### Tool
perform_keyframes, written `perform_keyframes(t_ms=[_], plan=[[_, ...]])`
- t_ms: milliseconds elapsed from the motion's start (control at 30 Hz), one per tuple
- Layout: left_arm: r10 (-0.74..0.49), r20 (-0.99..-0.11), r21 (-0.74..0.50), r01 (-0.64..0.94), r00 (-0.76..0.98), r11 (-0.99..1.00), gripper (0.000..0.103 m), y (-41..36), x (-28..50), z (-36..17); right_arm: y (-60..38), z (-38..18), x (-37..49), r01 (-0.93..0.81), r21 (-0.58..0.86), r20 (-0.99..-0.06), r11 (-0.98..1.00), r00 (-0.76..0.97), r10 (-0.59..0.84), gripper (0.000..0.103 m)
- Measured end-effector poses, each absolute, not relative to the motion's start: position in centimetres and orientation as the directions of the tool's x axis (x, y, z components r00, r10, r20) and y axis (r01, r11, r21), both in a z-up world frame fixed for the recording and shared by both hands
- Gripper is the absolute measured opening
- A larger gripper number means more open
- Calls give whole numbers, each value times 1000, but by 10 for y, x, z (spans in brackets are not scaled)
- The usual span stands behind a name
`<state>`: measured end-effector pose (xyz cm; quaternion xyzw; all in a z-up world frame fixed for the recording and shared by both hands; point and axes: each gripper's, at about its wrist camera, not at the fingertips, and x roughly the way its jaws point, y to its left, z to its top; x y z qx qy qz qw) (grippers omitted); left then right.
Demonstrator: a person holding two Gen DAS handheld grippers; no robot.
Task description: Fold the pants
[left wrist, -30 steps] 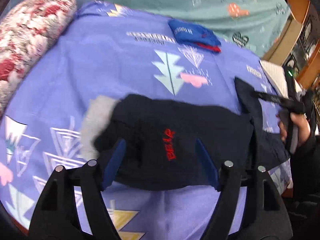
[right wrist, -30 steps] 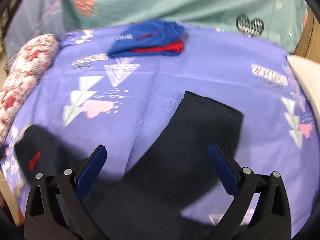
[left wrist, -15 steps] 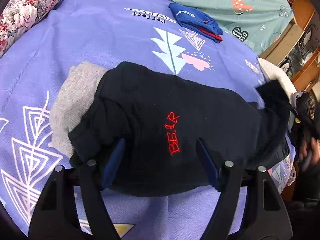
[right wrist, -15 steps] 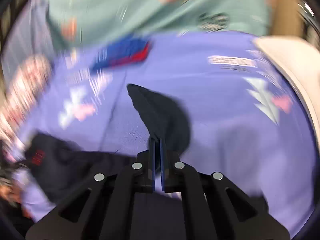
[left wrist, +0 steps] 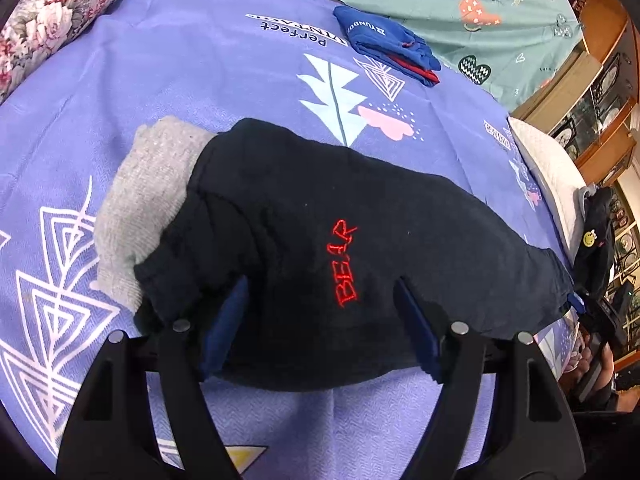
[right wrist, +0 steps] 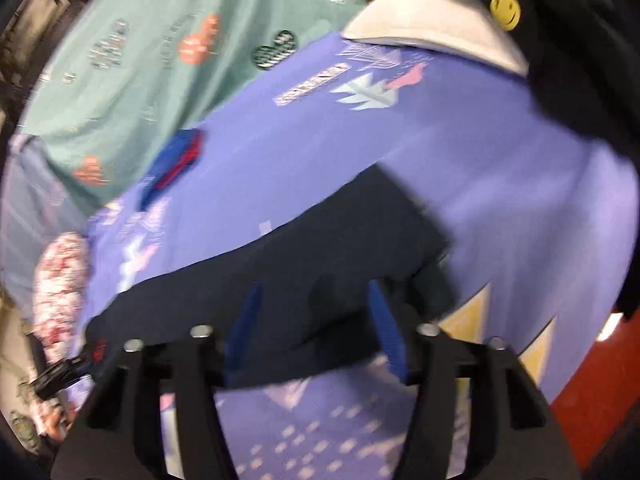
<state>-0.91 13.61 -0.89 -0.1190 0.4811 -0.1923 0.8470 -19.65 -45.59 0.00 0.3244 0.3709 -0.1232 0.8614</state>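
The black pants [left wrist: 320,216] with red "BEAR" lettering and a grey lining at the waist [left wrist: 140,204] lie across the purple bedspread [left wrist: 180,72]. My left gripper [left wrist: 320,312] is open, its blue pads over the near edge of the pants by the lettering. In the blurred right wrist view the pants [right wrist: 320,256] run from lower left to the middle. My right gripper [right wrist: 316,320] is open over their near edge, holding nothing.
Folded blue and red clothes [left wrist: 388,48] lie at the far side of the bed. A floral pillow [left wrist: 52,12] is at the left. A white pillow [left wrist: 552,168] and a black garment with a smiley badge [right wrist: 560,40] lie at the right edge. Wooden shelves [left wrist: 600,80] stand beyond.
My right gripper was shut on a trouser leg half a second ago; it is open now and the leg lies on the pants. My left gripper has come closer to the lettering.
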Motion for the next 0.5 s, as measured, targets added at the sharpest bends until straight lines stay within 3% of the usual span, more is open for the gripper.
perform_keyframes(t_ms=[500], plan=[[-446, -765, -402, 196, 464, 894, 75, 152, -14, -2, -475, -3, -200, 545, 524, -785, 655, 608, 122, 56]])
